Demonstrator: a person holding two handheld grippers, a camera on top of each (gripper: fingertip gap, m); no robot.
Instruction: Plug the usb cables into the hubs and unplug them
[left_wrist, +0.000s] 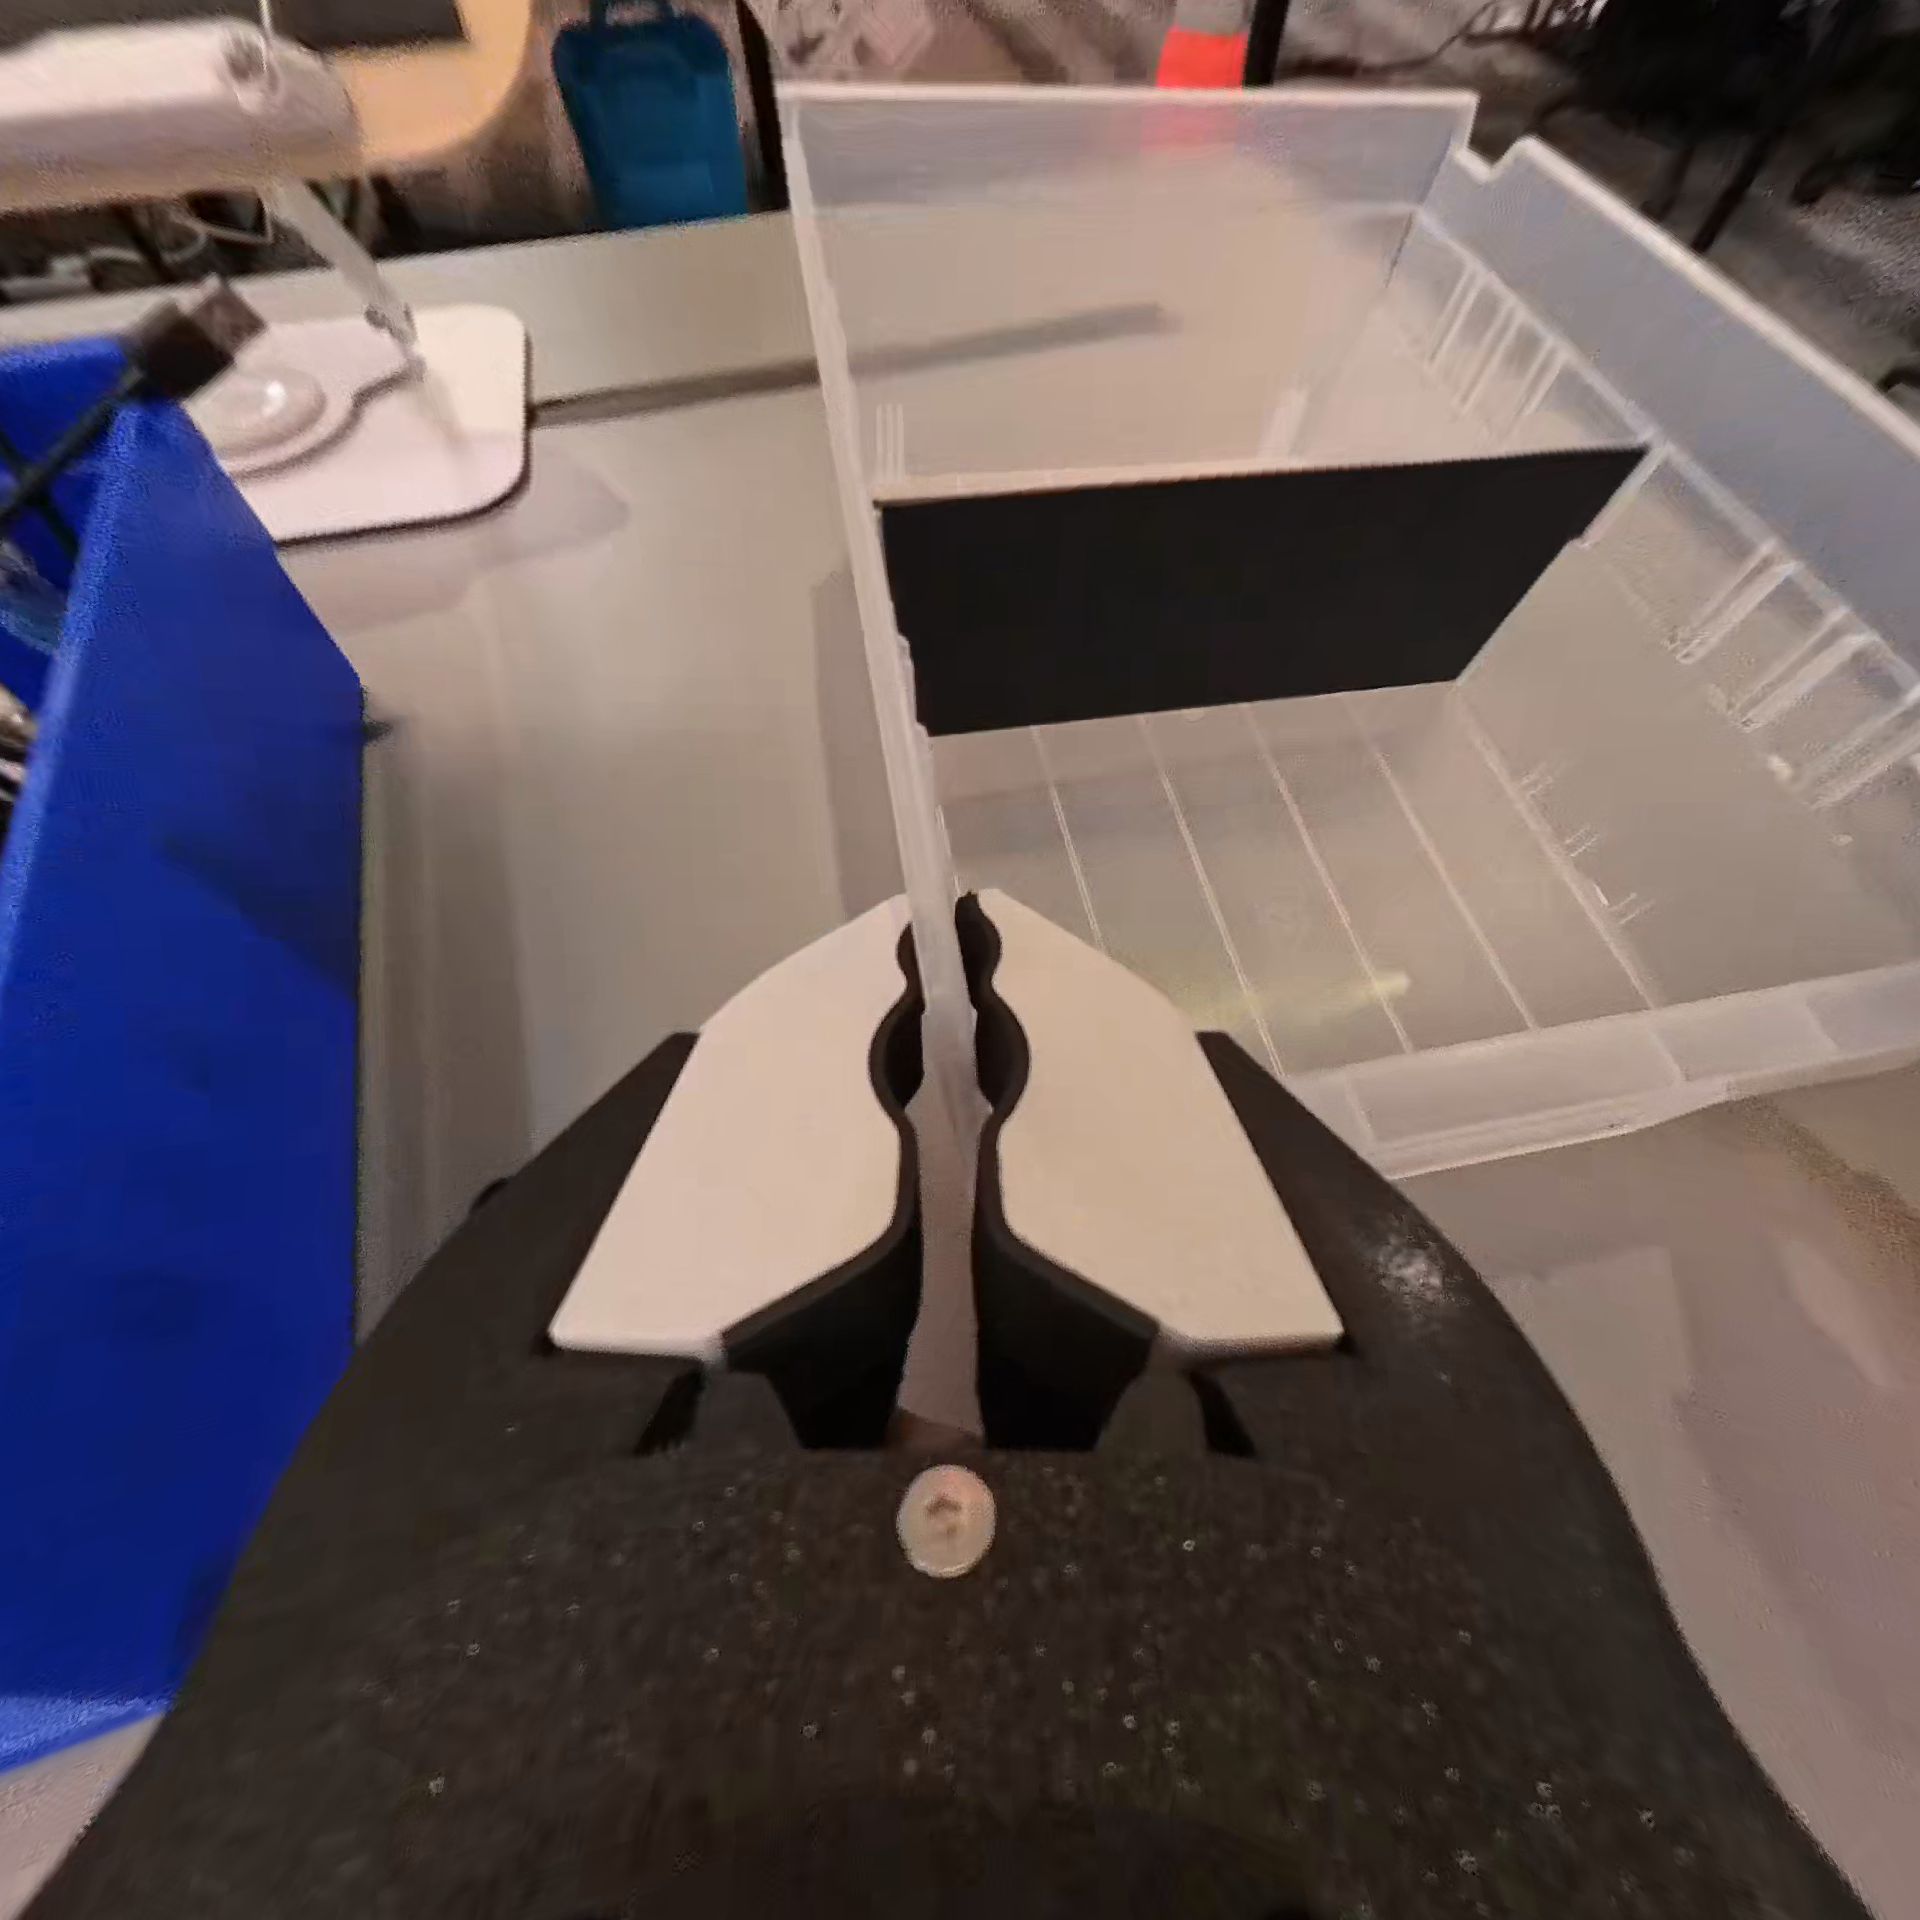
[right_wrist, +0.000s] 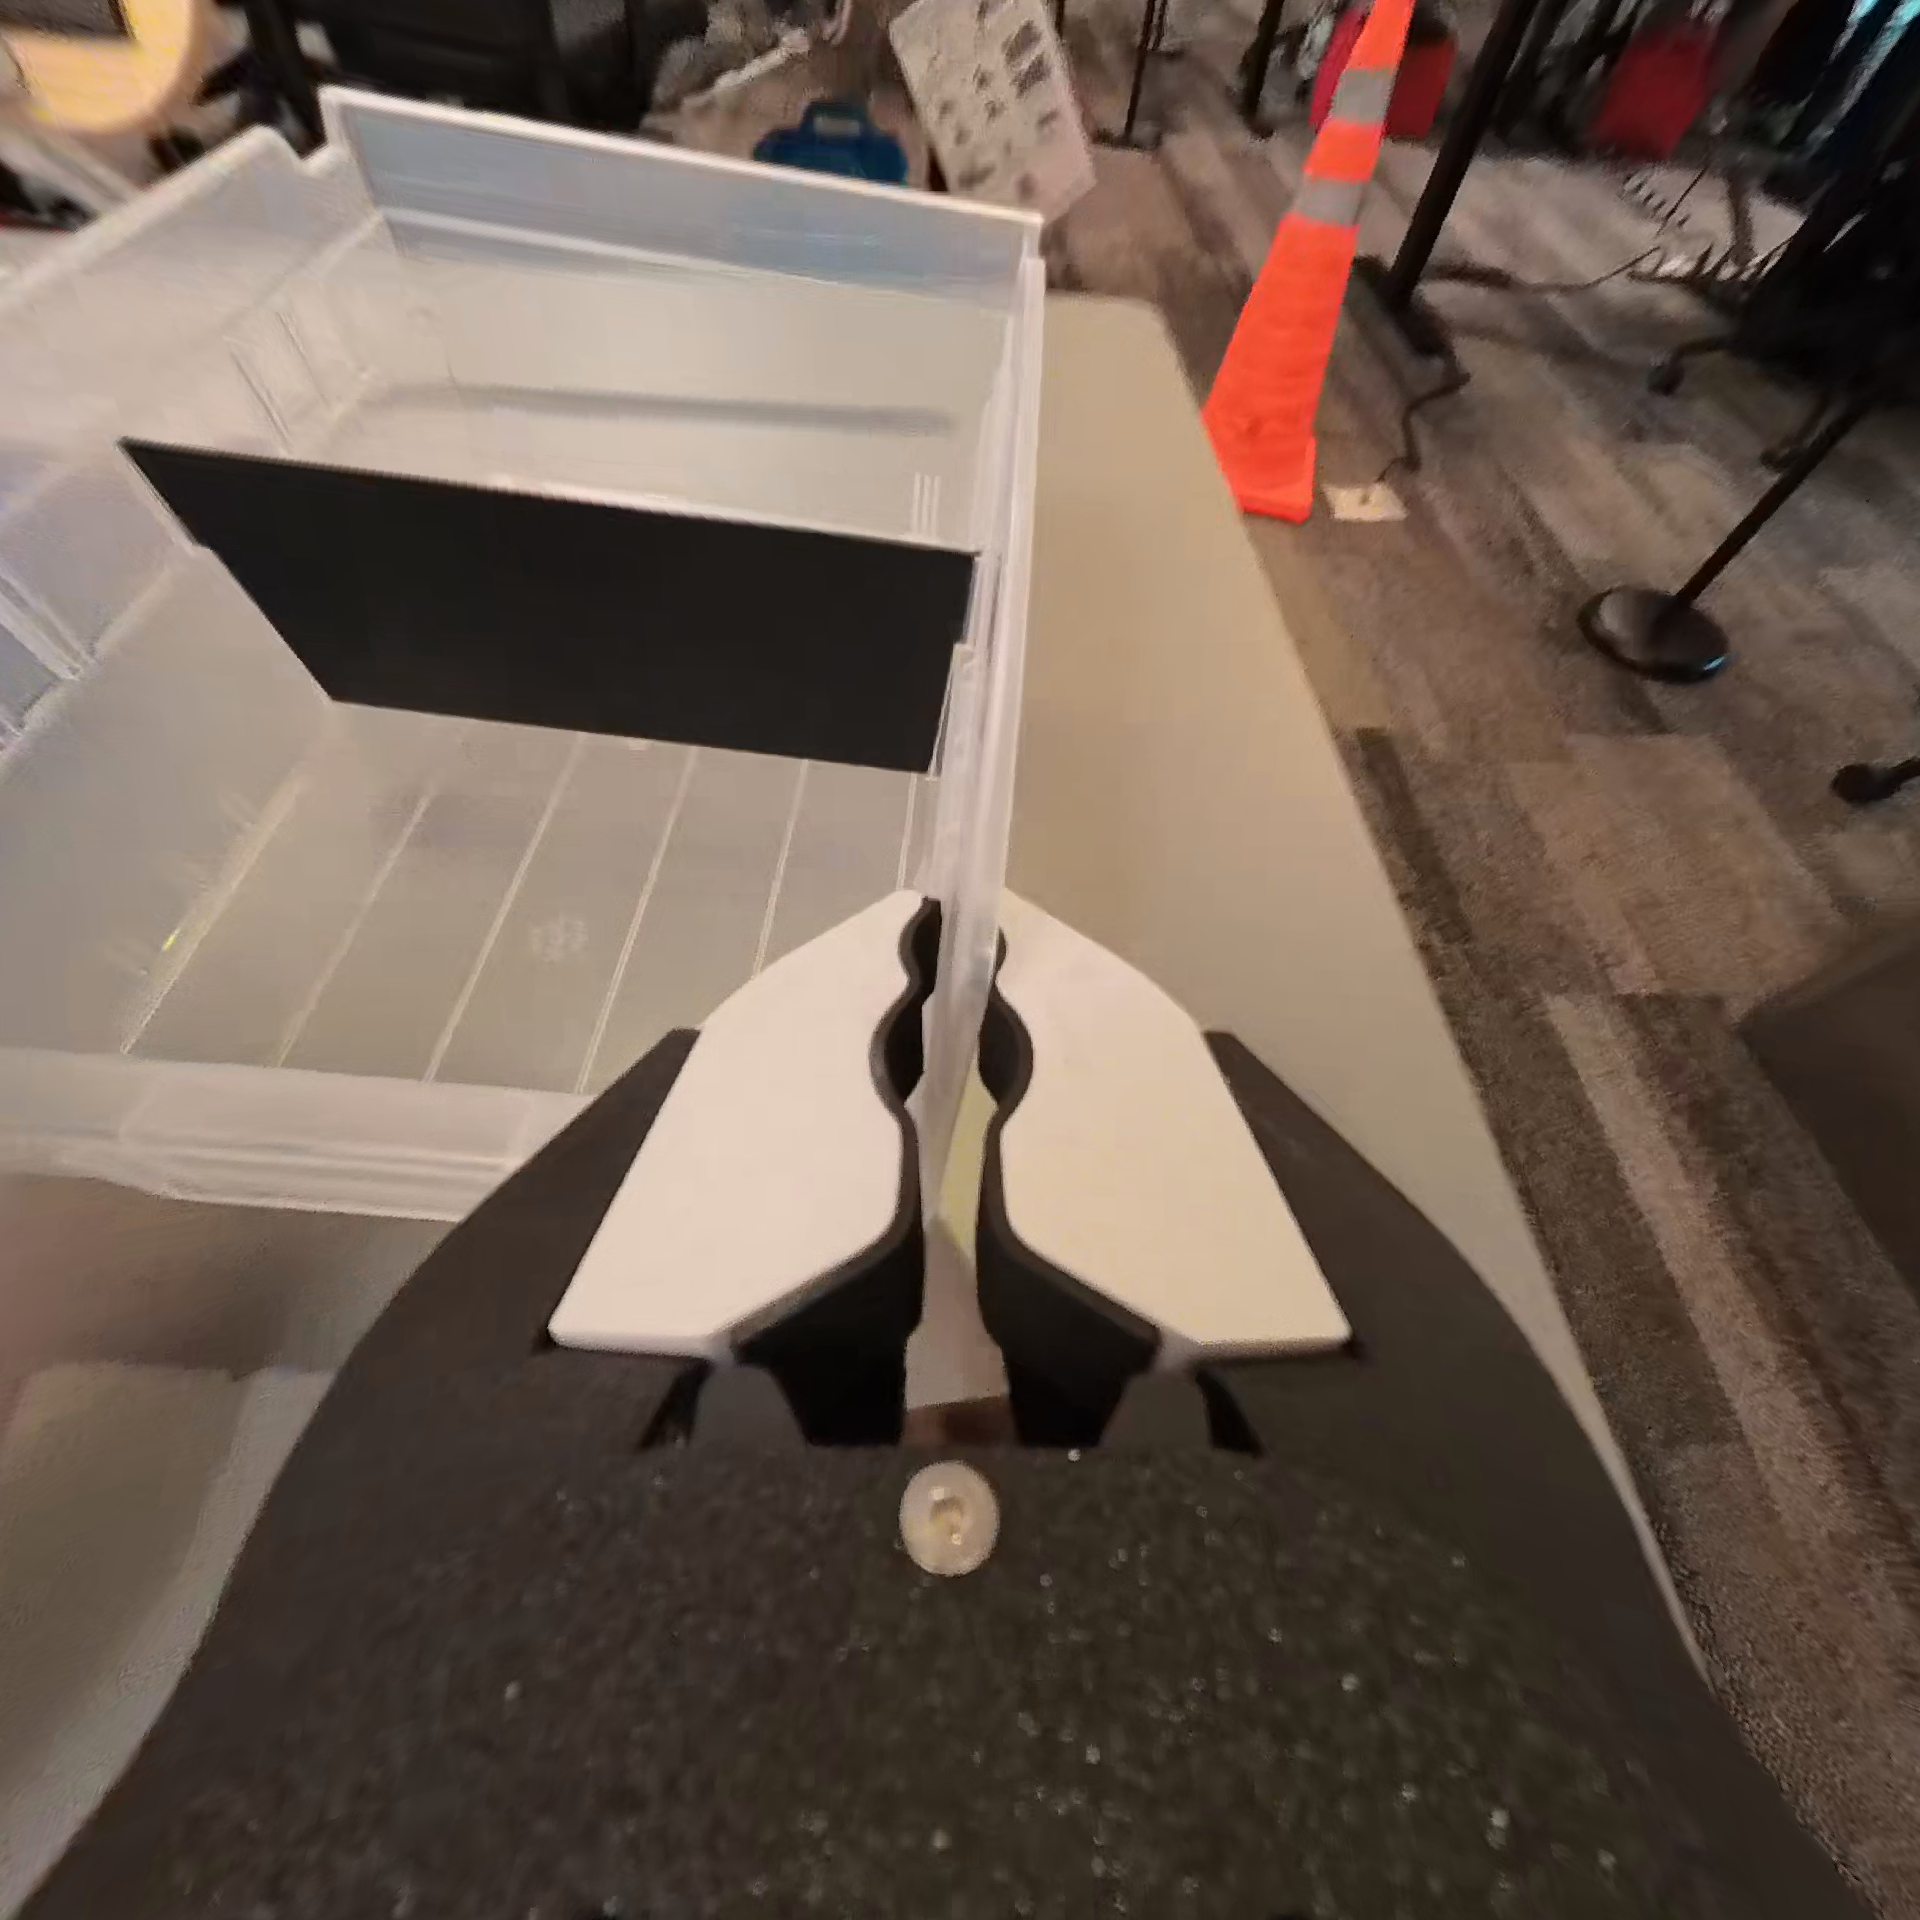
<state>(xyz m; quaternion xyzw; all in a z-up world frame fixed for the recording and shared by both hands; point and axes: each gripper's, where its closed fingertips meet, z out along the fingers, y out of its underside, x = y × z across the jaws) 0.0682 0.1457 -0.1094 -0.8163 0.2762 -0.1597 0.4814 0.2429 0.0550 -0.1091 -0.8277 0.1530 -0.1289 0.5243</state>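
Note:
A clear plastic bin (left_wrist: 1455, 862) stands on the grey table (left_wrist: 623, 748), split by a black divider (left_wrist: 1226, 582). I see nothing inside it. My left gripper (left_wrist: 940, 914) is shut on the bin's left wall (left_wrist: 852, 499). My right gripper (right_wrist: 961, 914) is shut on the bin's right wall (right_wrist: 1003, 540); the divider (right_wrist: 561, 613) shows there too. A black USB plug (left_wrist: 197, 332) on a thin black cable sticks up from behind a blue bin (left_wrist: 177, 831) at the far left. No hub is in view.
A white flat base with a clear stand (left_wrist: 416, 416) sits at the back left of the table. The table's right edge (right_wrist: 1299, 831) runs close beside the bin. On the carpet beyond it stand an orange cone (right_wrist: 1288, 312) and black pole stands (right_wrist: 1652, 623).

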